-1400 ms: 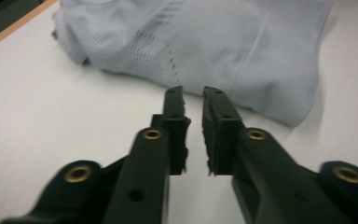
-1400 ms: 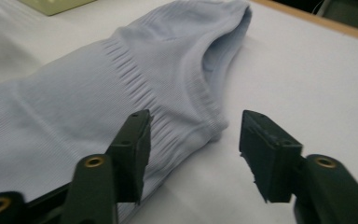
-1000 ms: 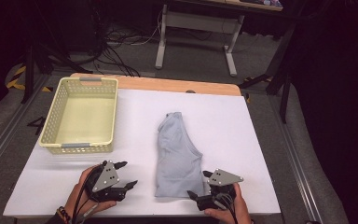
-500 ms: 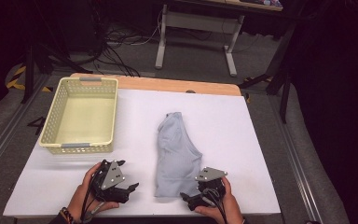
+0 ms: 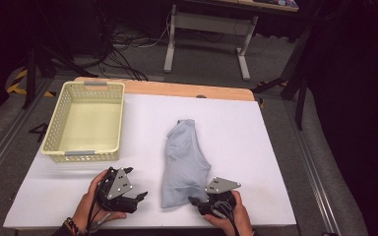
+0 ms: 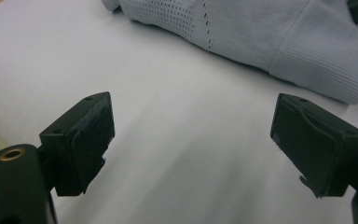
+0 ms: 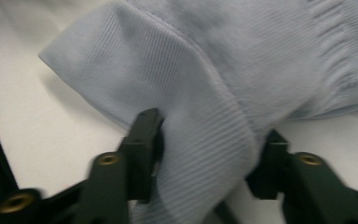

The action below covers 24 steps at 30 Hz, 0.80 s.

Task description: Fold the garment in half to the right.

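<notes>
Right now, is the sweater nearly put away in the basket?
Not yet. The light blue knit sweater lies folded on the white table, so the folding looks done. The right gripper has just been closing on its ribbed hem. The left gripper is open beside it, holding nothing. Probably left to do: lifting it into the yellow basket.

A lab: white-covered table [image 5: 236,123]; floor cables [image 5: 128,42]; metal frame legs [image 5: 170,46].
</notes>
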{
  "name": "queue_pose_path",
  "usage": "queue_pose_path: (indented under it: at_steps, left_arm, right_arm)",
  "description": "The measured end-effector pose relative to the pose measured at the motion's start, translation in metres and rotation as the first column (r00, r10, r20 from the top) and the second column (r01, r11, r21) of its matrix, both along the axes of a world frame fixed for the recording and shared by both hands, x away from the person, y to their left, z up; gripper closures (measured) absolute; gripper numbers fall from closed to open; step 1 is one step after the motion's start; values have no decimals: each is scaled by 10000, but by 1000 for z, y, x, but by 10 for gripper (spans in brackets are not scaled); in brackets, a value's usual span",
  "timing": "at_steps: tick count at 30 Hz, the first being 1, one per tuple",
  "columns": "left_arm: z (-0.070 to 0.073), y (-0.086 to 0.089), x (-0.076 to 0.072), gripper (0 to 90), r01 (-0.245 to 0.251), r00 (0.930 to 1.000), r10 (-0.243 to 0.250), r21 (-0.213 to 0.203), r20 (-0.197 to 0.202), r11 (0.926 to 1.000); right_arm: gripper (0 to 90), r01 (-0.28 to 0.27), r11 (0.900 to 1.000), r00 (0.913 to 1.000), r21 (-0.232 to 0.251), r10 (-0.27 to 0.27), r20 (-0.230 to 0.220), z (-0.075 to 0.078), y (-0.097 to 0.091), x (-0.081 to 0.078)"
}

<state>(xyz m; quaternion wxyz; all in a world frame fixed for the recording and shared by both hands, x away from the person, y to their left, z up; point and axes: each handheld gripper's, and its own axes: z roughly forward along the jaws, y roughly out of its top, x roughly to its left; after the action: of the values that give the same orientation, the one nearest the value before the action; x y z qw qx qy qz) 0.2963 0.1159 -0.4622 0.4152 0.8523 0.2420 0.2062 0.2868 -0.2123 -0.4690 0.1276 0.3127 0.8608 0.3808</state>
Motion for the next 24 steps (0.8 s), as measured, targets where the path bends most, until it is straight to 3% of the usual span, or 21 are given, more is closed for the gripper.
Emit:
queue_pose_path:
  at_steps: [6, 9, 12, 17, 20, 22, 24]
  left_arm:
    - [11, -15, 13, 140, 180, 9998, -179, -537, 13, 9984]
    - [20, -32, 25, 153, -564, 9977, 574, -285, 370, 9980]
    - [25, -41, 39, 152, -438, 9990, 442, -892, 19, 9950]
    - [26, -63, 69, 144, -450, 9965, 339, -1477, -770, 9880]
    - [22, -75, 90, 142, -894, 9870, 621, -1850, -1485, 9787]
    - [17, -81, 104, 137, -1330, 9724, 882, -2026, -2160, 9702]
    - [9, -85, 119, 134, -1723, 9534, 1104, -2066, -2807, 9631]
  right_arm:
    - [692, -211, 9997, 9998, 93, 210, 56, 0, -2, 1]
    - [709, -313, 9995, 9995, 40, 313, 71, 0, -3, 1]
    - [721, -364, 9992, 9991, -190, 368, 200, 2, -3, 0]
    - [726, -377, 9989, 9990, -289, 383, 226, 2, -8, 0]
    - [727, -352, 9988, 9990, -346, 362, 277, 2, -10, 0]
    - [726, -365, 9986, 9988, -371, 377, 318, 2, -10, 0]
    - [726, -369, 9985, 9986, -398, 383, 366, 2, -10, -1]
